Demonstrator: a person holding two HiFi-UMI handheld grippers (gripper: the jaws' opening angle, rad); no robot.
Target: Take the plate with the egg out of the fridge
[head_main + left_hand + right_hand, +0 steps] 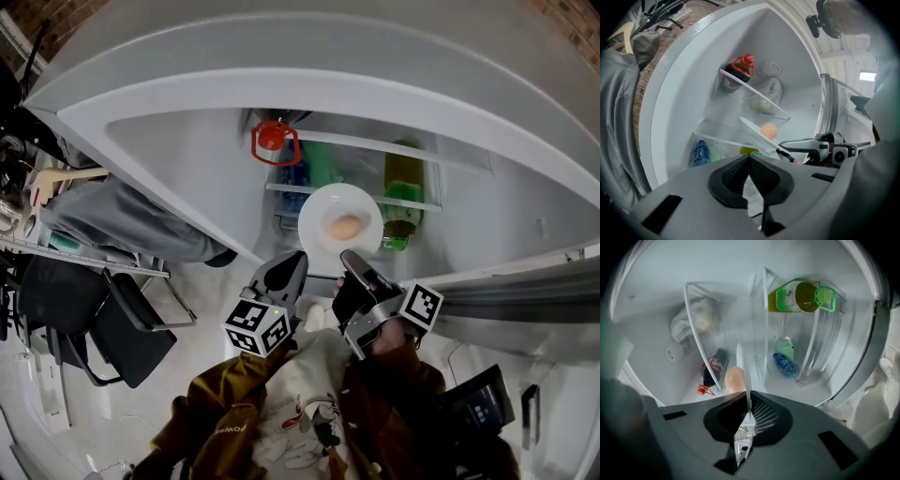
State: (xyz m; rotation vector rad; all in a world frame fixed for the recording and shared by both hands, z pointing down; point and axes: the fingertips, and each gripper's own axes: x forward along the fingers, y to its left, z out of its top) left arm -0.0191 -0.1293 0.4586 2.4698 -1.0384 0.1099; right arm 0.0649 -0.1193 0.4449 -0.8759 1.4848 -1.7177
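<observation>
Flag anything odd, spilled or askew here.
Nothing is spilled or broken. One thing stands out: the egg lies loose on the plate, which the right gripper pinches by one rim alone. The left gripper is shut and empty, giving no support. The egg might roll.

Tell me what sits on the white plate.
One egg lies on the plate, whose rim the right gripper pinches. From the head view, the plate covers whatever is beneath it.
</observation>
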